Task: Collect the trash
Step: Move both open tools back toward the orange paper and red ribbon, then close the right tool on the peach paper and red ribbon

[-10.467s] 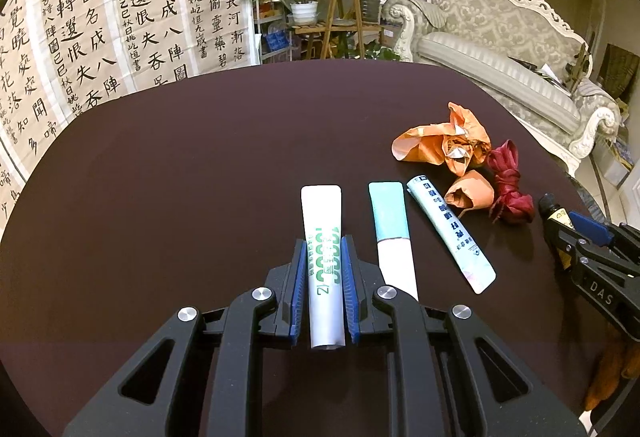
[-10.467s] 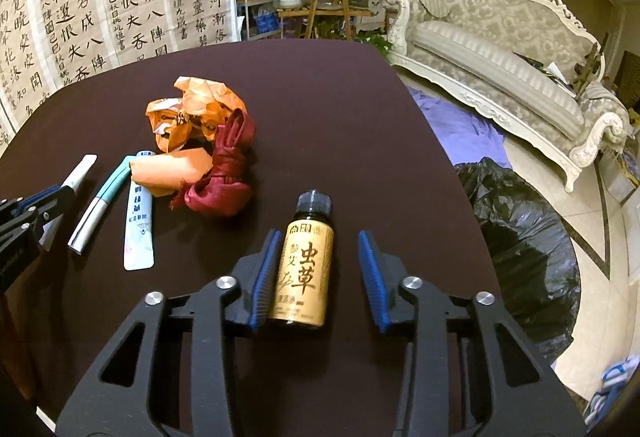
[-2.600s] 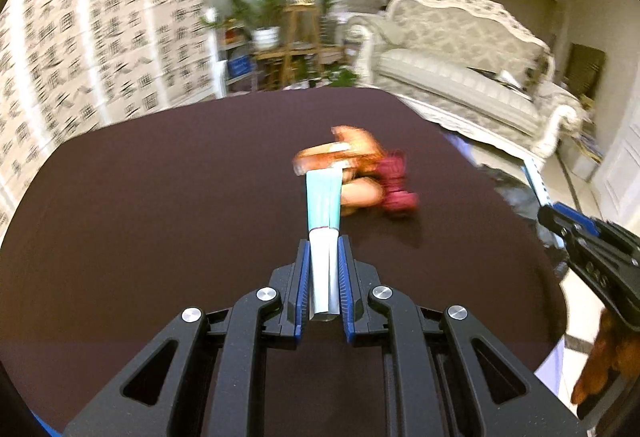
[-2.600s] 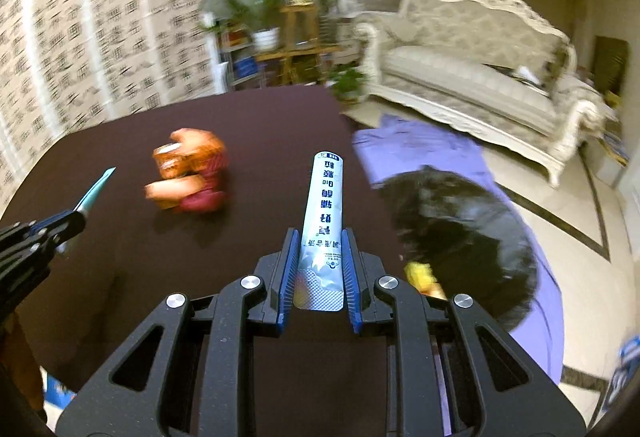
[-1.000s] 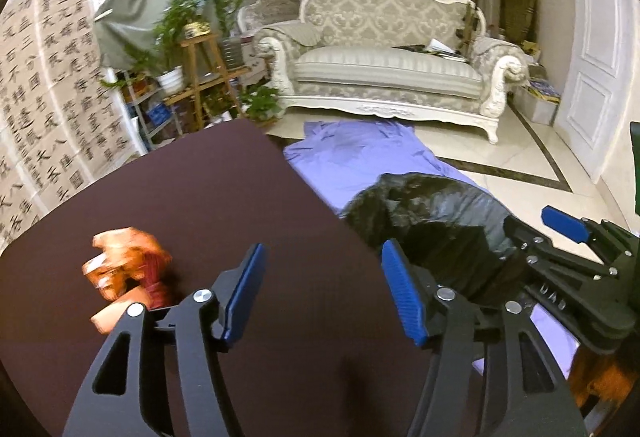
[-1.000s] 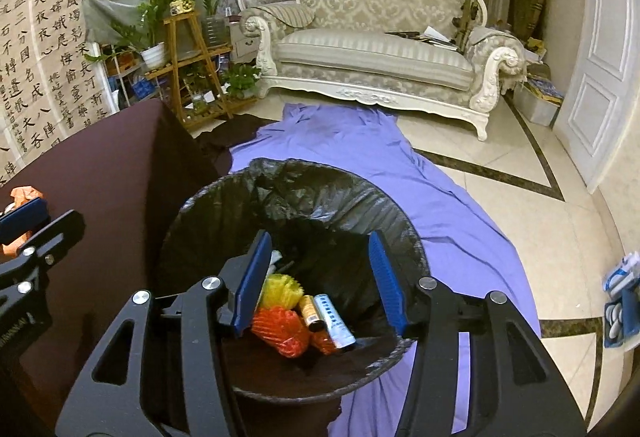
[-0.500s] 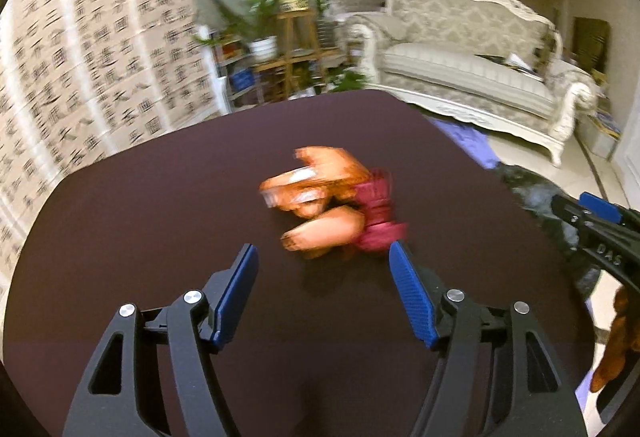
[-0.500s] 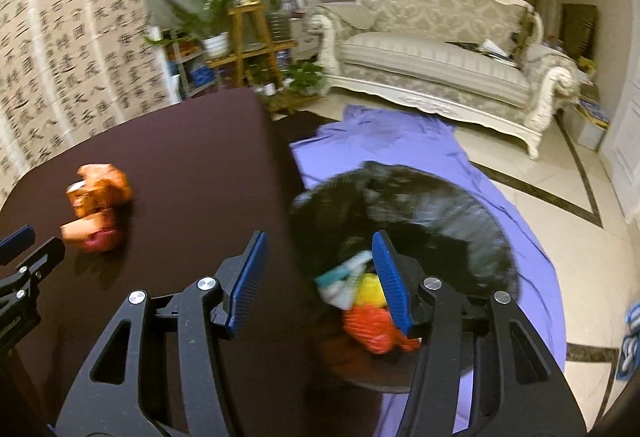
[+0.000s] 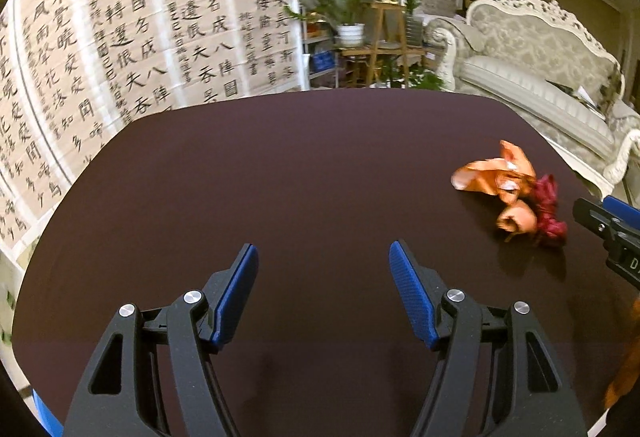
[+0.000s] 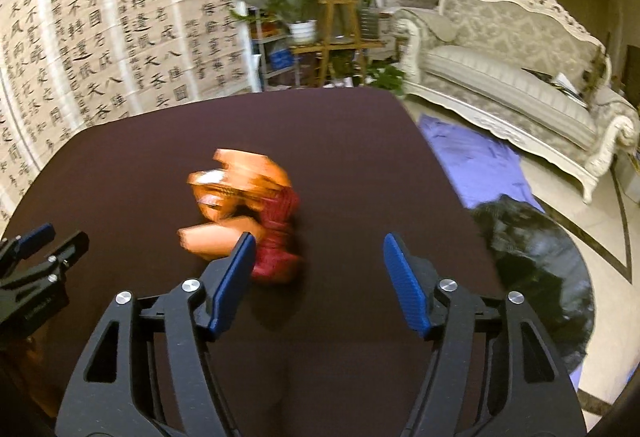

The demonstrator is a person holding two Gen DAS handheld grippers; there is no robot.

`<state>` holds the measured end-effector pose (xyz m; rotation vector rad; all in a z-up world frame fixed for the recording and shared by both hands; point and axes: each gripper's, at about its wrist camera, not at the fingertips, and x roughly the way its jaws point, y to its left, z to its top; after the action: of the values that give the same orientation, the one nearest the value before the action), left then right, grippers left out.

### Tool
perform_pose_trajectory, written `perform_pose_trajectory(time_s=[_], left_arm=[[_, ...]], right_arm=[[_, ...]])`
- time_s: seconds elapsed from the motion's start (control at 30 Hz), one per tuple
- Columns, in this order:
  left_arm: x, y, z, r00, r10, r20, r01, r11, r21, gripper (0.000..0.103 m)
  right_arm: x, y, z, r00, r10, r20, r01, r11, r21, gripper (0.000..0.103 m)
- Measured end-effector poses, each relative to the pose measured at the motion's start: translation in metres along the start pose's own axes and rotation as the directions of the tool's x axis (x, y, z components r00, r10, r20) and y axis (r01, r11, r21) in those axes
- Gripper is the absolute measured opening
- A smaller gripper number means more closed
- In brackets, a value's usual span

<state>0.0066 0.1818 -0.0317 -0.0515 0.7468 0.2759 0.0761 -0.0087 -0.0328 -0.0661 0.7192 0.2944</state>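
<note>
Right wrist view shows the right hand-held gripper (image 10: 316, 283) just opened and empty, like the open left hand-held gripper (image 9: 323, 291), so the crumpled wrappers (image 10: 244, 209) on the worktop (image 10: 352, 141) are judged to be grasped next.

Brushed Chinese calligraphy covers the hanging paper scrolls (image 9: 132, 25).

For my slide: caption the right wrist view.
Open right gripper nears crumpled wrappers on dark table; bin bag beside.
</note>
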Motion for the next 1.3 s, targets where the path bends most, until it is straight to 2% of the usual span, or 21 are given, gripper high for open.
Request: perform_pose_trajectory(time_s=[0.1, 0.27, 0.33, 0.43, 0.93, 1.13, 1.3], left_arm=[[0.001, 0.013, -0.001, 1.0, 0.004, -0.002, -0.004, 1.0, -0.021, 0.066], [0.008, 0.032, -0.001, 1.0, 0.006, -0.013, -0.007, 0.999, -0.046, 0.066], [0.011, 0.037, -0.001, 1.0, 0.002, -0.019, -0.003, 0.998, -0.056, 0.066], [0.015, 0.04, -0.001, 1.0, -0.014, -0.027, 0.012, 0.998, -0.069, 0.066], [0.02, 0.02, 0.008, 0.995, -0.098, -0.022, 0.097, 0.995, -0.038, 0.066], [0.023, 0.005, 0.013, 0.992, -0.12, -0.025, 0.12, 0.993, -0.012, 0.066], [0.026, -0.005, 0.018, 0.991, -0.131, -0.021, 0.131, 0.991, 0.003, 0.066]], right_arm=[[0.009, 0.021, 0.006, 1.0, 0.015, -0.011, -0.015, 1.0, -0.013, 0.072], [0.023, 0.043, 0.011, 0.999, 0.021, -0.033, -0.021, 1.0, -0.001, 0.073], [0.03, 0.047, 0.013, 0.999, 0.003, -0.038, -0.003, 1.0, 0.002, 0.079], [0.04, 0.052, 0.012, 0.997, -0.047, -0.056, 0.047, 0.999, -0.011, 0.079], [0.042, 0.014, -0.001, 0.987, -0.104, -0.119, 0.106, 0.994, 0.008, 0.081], [0.042, -0.004, -0.001, 0.989, -0.087, -0.122, 0.092, 0.995, 0.029, 0.081], [0.045, -0.004, 0.002, 0.991, -0.064, -0.12, 0.07, 0.997, 0.04, 0.081]])
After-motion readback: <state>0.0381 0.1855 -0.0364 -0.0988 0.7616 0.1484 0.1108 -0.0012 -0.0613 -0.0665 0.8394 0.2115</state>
